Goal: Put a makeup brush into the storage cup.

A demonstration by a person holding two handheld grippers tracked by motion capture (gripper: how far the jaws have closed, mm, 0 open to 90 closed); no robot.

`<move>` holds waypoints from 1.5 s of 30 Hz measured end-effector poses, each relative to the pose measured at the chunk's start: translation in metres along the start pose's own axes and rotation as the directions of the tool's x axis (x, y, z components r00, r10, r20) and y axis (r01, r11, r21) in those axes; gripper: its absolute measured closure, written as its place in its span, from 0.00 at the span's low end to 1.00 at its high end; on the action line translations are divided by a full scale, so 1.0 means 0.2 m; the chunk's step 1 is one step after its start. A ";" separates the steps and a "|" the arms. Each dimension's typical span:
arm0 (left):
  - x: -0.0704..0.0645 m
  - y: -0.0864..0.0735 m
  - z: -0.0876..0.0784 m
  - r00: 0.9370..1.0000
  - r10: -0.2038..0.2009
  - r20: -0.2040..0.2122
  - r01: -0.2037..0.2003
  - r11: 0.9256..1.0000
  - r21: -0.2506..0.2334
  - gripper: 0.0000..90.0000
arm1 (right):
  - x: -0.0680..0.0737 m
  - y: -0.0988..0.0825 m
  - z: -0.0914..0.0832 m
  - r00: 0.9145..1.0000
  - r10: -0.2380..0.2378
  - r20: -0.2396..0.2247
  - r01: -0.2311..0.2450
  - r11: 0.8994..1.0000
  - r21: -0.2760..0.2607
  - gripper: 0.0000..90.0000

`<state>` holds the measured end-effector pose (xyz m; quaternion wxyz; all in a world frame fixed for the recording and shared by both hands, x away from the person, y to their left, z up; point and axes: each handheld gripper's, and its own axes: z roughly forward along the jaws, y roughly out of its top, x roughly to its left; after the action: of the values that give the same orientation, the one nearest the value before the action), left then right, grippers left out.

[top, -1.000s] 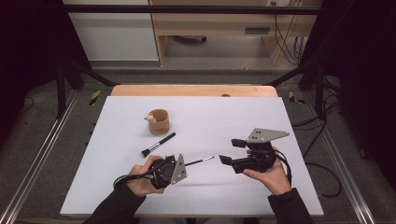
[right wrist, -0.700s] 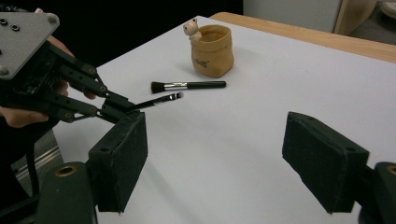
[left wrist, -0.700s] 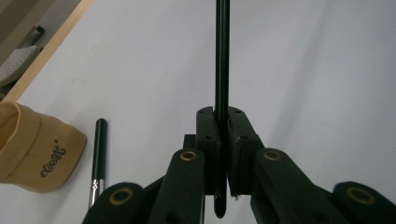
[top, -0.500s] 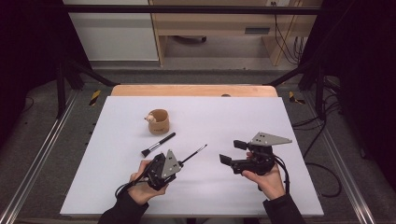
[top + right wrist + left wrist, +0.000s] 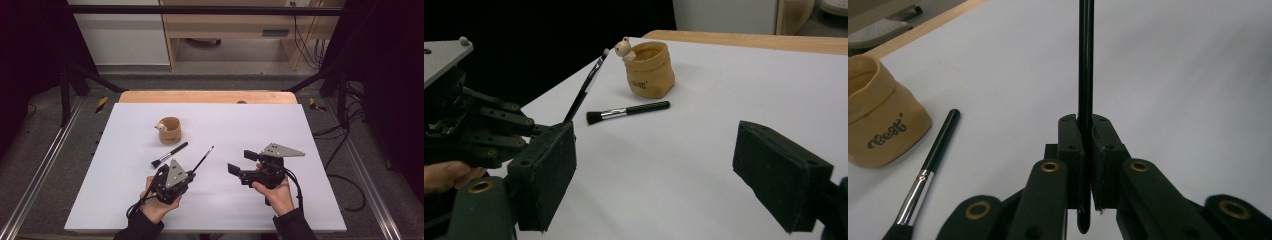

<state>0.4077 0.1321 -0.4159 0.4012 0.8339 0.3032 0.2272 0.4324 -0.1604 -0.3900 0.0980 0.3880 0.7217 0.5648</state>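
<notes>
Your desk [image 5: 310,150] is a broad white sheet, and on it the tan pouch [image 5: 170,130] stands upright toward the far left, with the thicker brush [image 5: 169,154] lying flat just in front of it. The thin brush [image 5: 202,162] is clamped low on its handle in your left gripper [image 5: 186,178], whose jaws are pressed tight on it, so the long shaft juts up and away toward the pouch. That low hold is the risk: if the tip catches the pouch rim, the handle could pivot or slip, or the soft pouch could tip. Your right gripper [image 5: 241,162] sits to the right, well apart from the brushes; its jaws have just been opening and stand spread and empty. Both hands rest low near the desk's front edge, grippers pointing toward each other.
</notes>
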 end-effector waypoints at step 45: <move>-0.19 0.07 0.11 0.992 -0.126 0.012 0.126 0.992 -0.031 0.94 | 0.07 -0.08 0.19 0.963 0.249 -0.099 -0.259 0.959 -0.112 0.50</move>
<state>0.3988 0.0875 -0.4235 0.4294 0.8080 0.3495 0.2018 0.4375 -0.1247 -0.4135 0.0182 0.4467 0.6327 0.6323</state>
